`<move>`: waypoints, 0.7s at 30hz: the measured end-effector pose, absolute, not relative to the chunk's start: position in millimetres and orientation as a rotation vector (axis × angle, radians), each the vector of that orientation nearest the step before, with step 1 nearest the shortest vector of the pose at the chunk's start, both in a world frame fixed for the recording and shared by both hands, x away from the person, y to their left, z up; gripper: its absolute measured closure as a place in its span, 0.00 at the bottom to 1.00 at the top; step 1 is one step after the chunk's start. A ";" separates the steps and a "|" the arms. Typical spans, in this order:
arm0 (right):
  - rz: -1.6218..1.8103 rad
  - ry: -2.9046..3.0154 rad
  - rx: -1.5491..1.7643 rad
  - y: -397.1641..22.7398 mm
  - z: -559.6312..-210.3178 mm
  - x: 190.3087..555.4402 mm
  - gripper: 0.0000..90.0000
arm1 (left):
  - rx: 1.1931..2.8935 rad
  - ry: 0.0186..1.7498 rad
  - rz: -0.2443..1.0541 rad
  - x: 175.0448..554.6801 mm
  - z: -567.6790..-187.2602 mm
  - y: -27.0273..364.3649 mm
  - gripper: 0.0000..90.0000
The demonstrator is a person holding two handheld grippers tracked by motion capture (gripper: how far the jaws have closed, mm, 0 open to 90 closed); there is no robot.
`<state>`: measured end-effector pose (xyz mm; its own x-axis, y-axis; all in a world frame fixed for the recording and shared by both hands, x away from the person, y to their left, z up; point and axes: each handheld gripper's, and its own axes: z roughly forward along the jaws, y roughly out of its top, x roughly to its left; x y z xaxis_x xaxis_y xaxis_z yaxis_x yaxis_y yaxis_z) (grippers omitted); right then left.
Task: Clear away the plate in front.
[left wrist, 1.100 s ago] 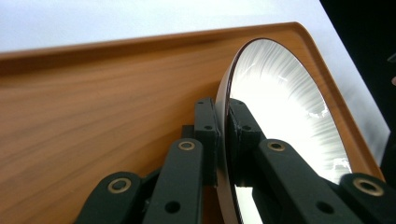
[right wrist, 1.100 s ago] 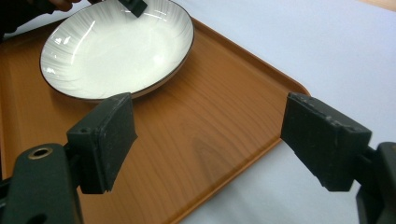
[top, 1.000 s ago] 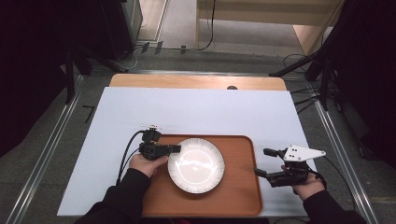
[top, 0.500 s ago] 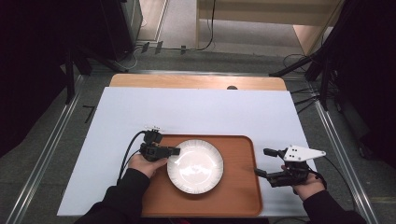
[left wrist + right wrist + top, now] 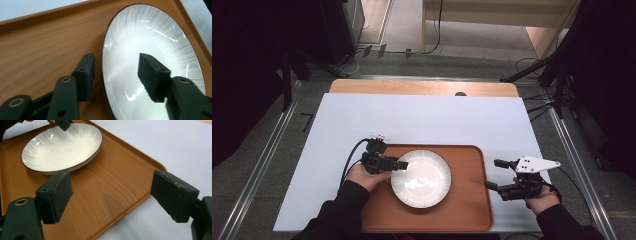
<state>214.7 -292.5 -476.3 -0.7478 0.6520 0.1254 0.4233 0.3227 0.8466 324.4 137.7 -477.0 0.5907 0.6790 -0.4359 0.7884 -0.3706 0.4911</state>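
Resting on a wooden tray (image 5: 462, 210), a round white plate (image 5: 421, 178) sits left of the tray's centre. The plate is shallow and glossy, with fine grey lines fanning out from its middle and a thin dark line along its rim. Being circular, it has no long axis; it lies flat and faces upward. The tray is a rounded rectangle of orange-brown wood grain with a low raised lip, its long side running left to right across the bench (image 5: 427, 120). The bench has a matte, pale blue-white top, with a strip of bare wood along its far edge.

The left gripper (image 5: 401, 164) reaches in from the plate's left side. In the left gripper view its black, blocky jaws stand apart and straddle the rim, one over the white inside, the other over the tray outside it; whether either touches the plate cannot be told.

The right gripper (image 5: 492, 174) is held off the tray's right edge, pointing left toward it, with its jaws wide apart and nothing between them. A grey three-cornered plate tops it.
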 end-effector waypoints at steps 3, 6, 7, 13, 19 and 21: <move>1.391 2.350 0.977 -292.4 -476.3 214.7 0.20 | 2.162 1.140 -0.186 322.4 -474.6 138.8 0.47; 1.390 2.358 0.985 -291.9 -476.5 214.4 0.20 | 2.163 1.123 -0.151 320.1 -469.0 140.4 0.44; 1.387 2.364 0.985 -291.7 -476.6 214.4 0.20 | 2.166 1.114 -0.144 319.9 -467.1 140.9 0.43; 1.384 2.363 0.989 -292.2 -476.6 214.5 0.20 | 2.214 1.042 -0.123 316.2 -456.6 146.8 0.35; 1.386 2.361 0.989 -292.0 -476.6 214.3 0.20 | 2.220 1.014 -0.095 312.1 -448.2 159.3 0.32; 1.387 2.357 0.984 -292.3 -476.7 214.4 0.20 | 2.224 1.002 -0.084 311.2 -447.1 163.7 0.31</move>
